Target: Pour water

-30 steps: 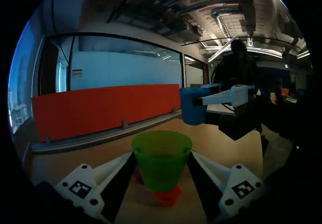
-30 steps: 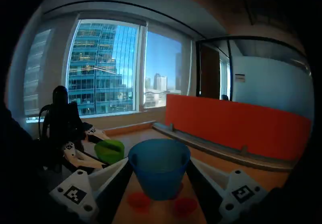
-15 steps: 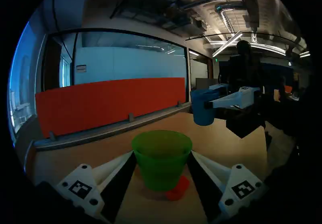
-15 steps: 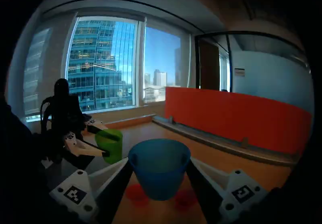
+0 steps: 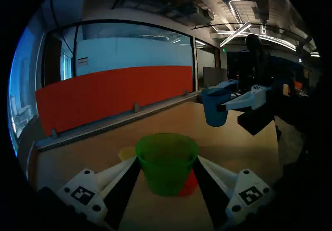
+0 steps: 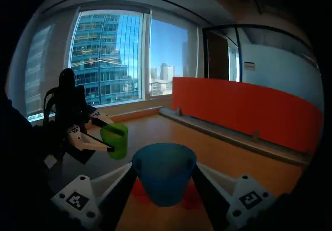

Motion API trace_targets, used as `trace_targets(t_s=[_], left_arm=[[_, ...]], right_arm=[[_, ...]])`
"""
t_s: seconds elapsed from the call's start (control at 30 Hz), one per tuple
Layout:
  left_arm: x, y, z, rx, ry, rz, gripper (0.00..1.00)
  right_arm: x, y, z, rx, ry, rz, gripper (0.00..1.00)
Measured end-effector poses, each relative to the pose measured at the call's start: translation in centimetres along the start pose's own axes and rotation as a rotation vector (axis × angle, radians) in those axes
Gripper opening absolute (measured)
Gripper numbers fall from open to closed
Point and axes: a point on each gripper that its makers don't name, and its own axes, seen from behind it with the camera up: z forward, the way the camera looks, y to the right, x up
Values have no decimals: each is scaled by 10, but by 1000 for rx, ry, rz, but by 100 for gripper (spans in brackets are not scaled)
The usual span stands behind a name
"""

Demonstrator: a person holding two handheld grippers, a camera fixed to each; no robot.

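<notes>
One green cup [image 5: 167, 164] inside left gripper [image 5: 167, 159]

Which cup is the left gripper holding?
The green cup, held by the left gripper. The blue cup is in the right gripper; yellow cup and red cup sit on the table.

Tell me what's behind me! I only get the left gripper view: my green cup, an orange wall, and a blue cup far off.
Observer: A big window with tall buildings and blue sky, in the right gripper view.
Operator: What's under the blue cup?
Observer: The right gripper holds the blue cup between its fingers; red shapes on the table peek out either side of it.
Operator: Where's my cup from there?
Observer: Your green cup, in the left gripper, is toward the window side.
</notes>
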Motion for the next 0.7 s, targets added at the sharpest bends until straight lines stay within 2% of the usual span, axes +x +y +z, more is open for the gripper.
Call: trace_targets(t_s=[0.7], left_arm=[[-57, 1, 11, -24, -154, -8, 83]], right_arm=[[-77, -1, 11, 72, -181, -7, 89]])
